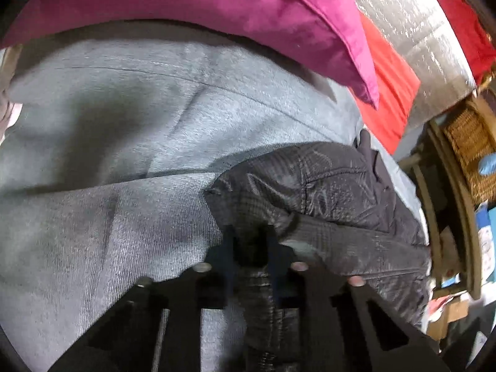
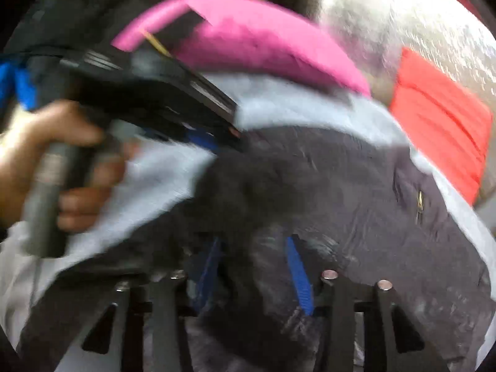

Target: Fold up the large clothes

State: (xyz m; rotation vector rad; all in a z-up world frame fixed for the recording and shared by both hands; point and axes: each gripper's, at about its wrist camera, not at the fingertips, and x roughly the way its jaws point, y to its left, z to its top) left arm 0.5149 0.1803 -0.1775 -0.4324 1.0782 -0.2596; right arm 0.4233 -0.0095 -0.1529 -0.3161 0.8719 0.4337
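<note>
Left gripper [image 1: 249,245]: I read its 2 jaws as clenched on a fold of the dark jacket [image 1: 322,192]; cloth runs down between the fingers toward my camera. Right gripper [image 2: 252,266]: 2 blue pads [image 2: 299,279] stand apart with jacket cloth bunched between them; the view is blurred and I cannot tell whether they press it. Dark jacket: lies on the grey sofa seat [image 1: 117,142]. Magenta cushion [image 1: 223,3]: beyond the jacket, at the sofa back. Red cushion [image 1: 387,93]: beside the magenta one, right of the jacket. Hand [image 2: 46,167]: left of the jacket, gripping the left gripper's handle.
</note>
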